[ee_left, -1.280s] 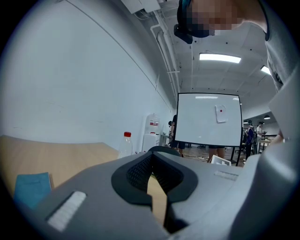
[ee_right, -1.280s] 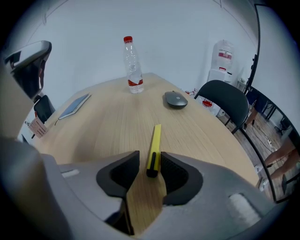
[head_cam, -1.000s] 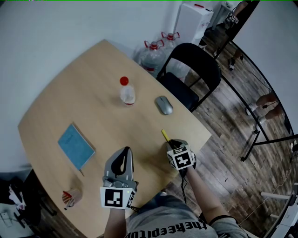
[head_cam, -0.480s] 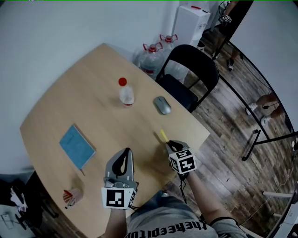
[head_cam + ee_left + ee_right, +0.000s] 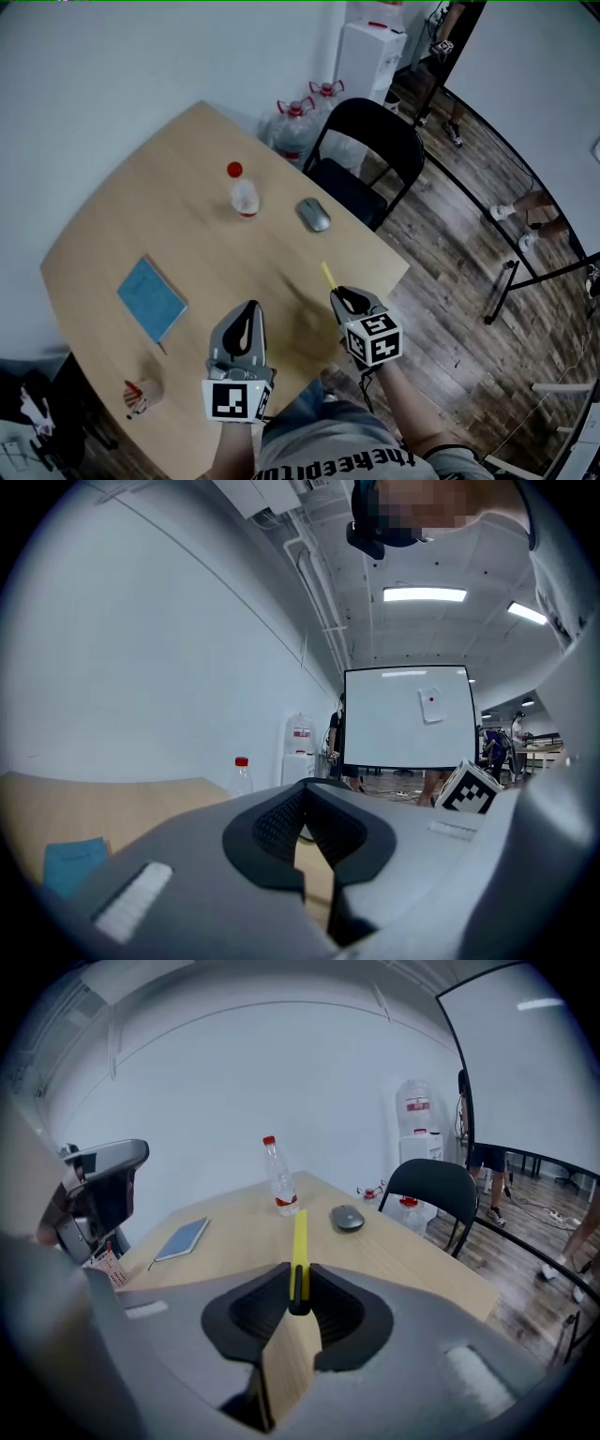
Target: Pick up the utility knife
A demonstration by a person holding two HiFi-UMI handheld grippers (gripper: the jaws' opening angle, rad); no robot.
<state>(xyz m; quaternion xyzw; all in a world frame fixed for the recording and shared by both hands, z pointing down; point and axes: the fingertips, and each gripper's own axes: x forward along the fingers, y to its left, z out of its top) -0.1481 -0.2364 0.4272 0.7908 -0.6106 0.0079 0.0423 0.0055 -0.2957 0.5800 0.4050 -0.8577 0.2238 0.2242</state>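
Right, status from the head view, dial centred on the surface (image 5: 187, 225), 12 o'clock = far edge.

- Right gripper (image 5: 343, 297) sits at about 4 o'clock, near the surface's edge, and is clamped on the utility knife (image 5: 328, 275).
- In the right gripper view, both pads of the right gripper (image 5: 298, 1283) press on the knife's dark rear section. The yellow body of the utility knife (image 5: 298, 1241) sticks straight out past the tips toward 12 o'clock in that view.
- The knife looks clear of the surface, held over it and tilted down.
- Left gripper (image 5: 249, 311) is at about 5 o'clock, pointing roughly level.
- In the left gripper view, the tips of the left gripper (image 5: 306, 789) meet with nothing between them.

Other items on the surface:
- Water bottle (image 5: 242, 192) with a red cap, upright, at 12 to 1 o'clock.
- Computer mouse (image 5: 313, 214) at 2 o'clock, just beside the bottle.
- Blue notebook (image 5: 151, 298), flat, at 8 o'clock.
- Small cup (image 5: 141, 397) with red and white contents at 7 o'clock, right at the edge.

Off the surface:
- Black chair (image 5: 361, 159) at 2 o'clock.
- Water jugs (image 5: 300, 122) at 1 o'clock, behind the chair.
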